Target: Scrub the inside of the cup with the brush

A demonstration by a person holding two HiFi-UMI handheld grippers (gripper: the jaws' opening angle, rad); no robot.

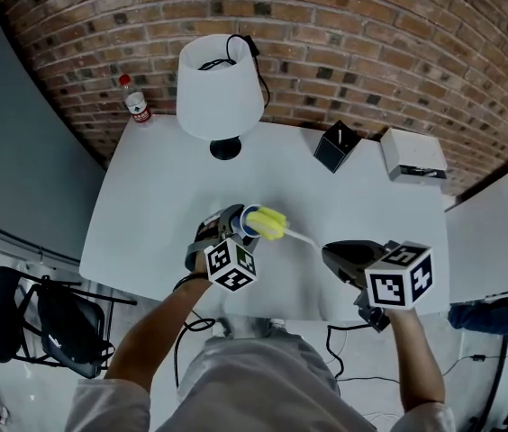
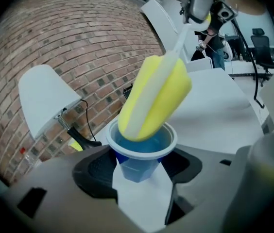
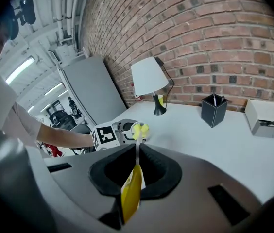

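Note:
A small blue cup (image 2: 142, 152) with a white rim is held tilted in my left gripper (image 2: 142, 171), whose jaws are shut on its body. In the head view the cup (image 1: 247, 224) lies sideways above the table with its mouth facing right. The brush has a yellow sponge head (image 2: 154, 98) whose lower end sits inside the cup's mouth. Its thin white stem (image 1: 303, 238) runs right to my right gripper (image 1: 349, 257). That gripper (image 3: 136, 171) is shut on the brush's yellow handle (image 3: 131, 193). The sponge head (image 3: 139, 130) shows small beyond its jaws.
A white table (image 1: 164, 196) carries a white lamp (image 1: 219, 93) at the back, a black pen holder (image 1: 337, 146), a white box (image 1: 412, 156) at the back right, and a small bottle (image 1: 137, 104) at the back left corner. A black chair (image 1: 29, 318) stands left.

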